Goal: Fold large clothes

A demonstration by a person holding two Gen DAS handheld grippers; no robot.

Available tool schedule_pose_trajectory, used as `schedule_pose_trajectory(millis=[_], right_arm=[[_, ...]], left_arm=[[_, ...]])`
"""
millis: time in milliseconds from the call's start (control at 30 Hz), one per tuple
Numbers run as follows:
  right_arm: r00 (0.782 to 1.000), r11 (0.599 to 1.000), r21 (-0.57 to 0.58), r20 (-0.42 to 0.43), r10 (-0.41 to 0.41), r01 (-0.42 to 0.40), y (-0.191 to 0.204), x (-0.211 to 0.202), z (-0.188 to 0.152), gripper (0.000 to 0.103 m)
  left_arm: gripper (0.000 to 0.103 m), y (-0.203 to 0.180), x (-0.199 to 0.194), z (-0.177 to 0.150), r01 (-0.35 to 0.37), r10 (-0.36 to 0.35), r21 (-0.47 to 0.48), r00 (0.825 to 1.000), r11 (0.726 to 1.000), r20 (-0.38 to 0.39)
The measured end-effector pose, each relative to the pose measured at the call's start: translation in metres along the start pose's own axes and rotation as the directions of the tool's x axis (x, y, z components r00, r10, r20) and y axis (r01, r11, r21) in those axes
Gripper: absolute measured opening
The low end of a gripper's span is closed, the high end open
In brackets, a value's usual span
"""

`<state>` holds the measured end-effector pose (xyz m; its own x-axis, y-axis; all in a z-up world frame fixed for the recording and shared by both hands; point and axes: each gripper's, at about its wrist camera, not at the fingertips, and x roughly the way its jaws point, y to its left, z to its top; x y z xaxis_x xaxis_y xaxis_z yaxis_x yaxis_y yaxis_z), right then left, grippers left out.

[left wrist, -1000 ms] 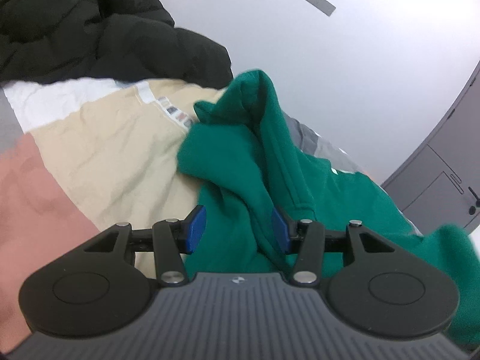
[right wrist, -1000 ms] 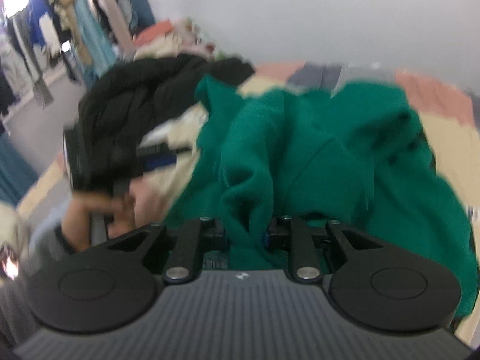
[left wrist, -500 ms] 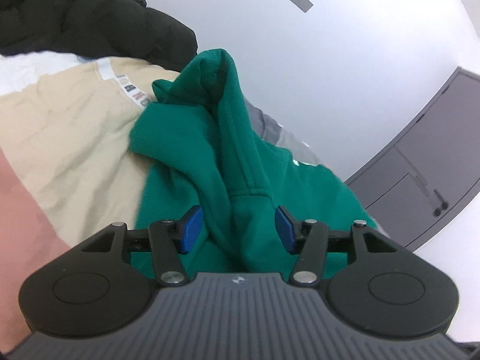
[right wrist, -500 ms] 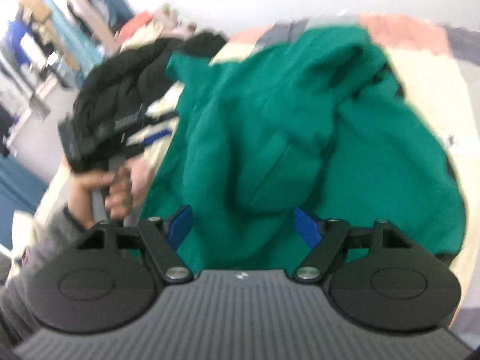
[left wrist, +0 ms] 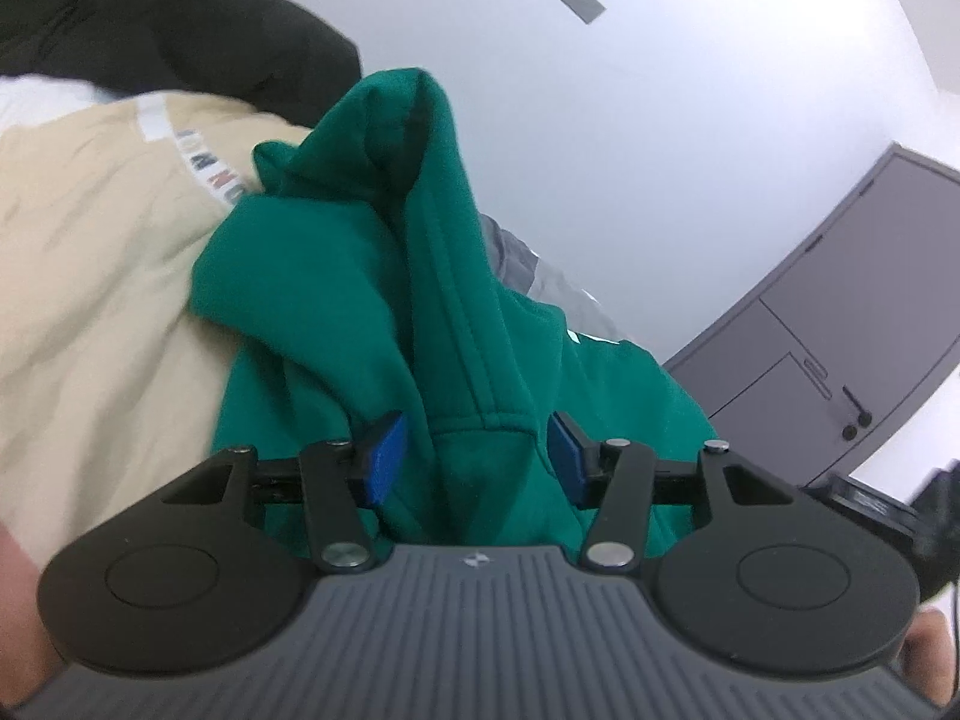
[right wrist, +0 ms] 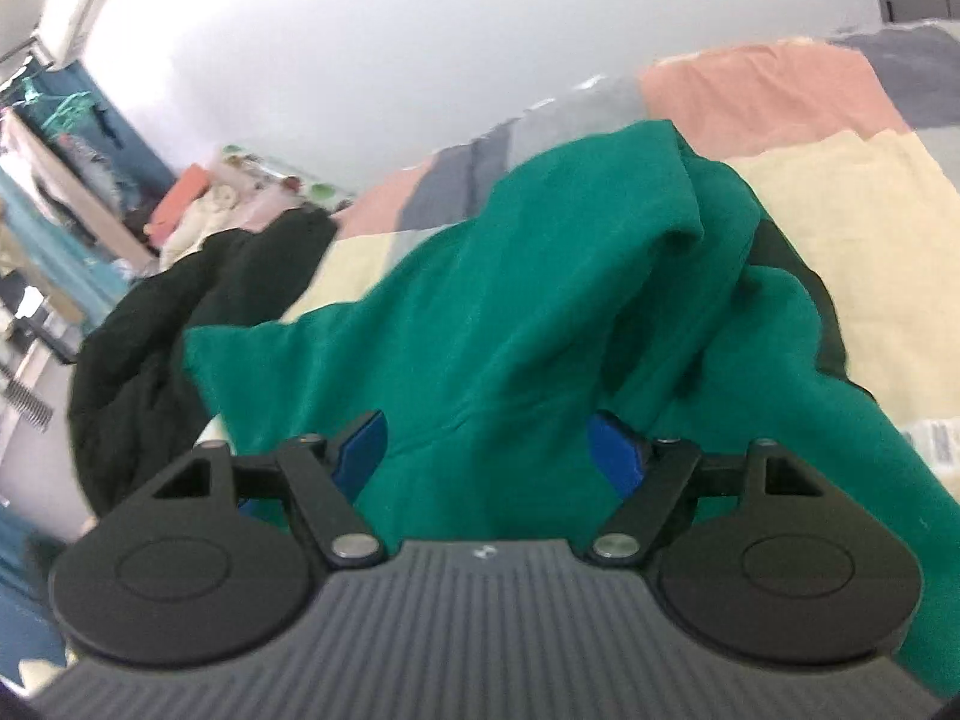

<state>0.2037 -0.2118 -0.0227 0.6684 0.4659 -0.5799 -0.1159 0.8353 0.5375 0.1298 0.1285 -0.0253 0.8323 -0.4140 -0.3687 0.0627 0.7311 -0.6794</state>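
Left wrist: claw [left wrist: 477, 459] closing around green hoodie [left wrist: 372, 276].

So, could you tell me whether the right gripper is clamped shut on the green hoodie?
No, the right gripper stands wide open, its blue pads clear of the green hoodie.

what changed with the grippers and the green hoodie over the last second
The right gripper let go: a second ago its jaws were shut on a fold of the green hoodie; now they stand wide, fabric loose between them. The left gripper is closing slightly around a hoodie fold, pads not pressing. The black jacket and the patchwork bedcover lie as before.
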Motion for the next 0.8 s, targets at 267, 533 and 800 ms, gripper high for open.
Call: schedule_pose_trajectory(millis=[267,533,800], right_arm=[[0.996,0.994,-0.055,0.006,0.094,-0.094,-0.024,0.037,-0.005,0.054],[0.989,0.986,-0.102,0.049,0.141,-0.136,-0.021,0.028,0.007,0.03],[0.951,0.968,-0.149,0.207,0.231,-0.203,-0.016,-0.024,0.02,0.022]], left_arm=[[0.045,0.012,0.014,0.006,0.055,-0.055,0.017,0.998,0.998,-0.035],[0.042,0.005,0.017,0.005,0.032,-0.03,0.074,0.999,0.997,-0.038],[0.043,0.0,-0.002,0.001,0.029,-0.028,0.054,0.999,0.998,-0.033]])
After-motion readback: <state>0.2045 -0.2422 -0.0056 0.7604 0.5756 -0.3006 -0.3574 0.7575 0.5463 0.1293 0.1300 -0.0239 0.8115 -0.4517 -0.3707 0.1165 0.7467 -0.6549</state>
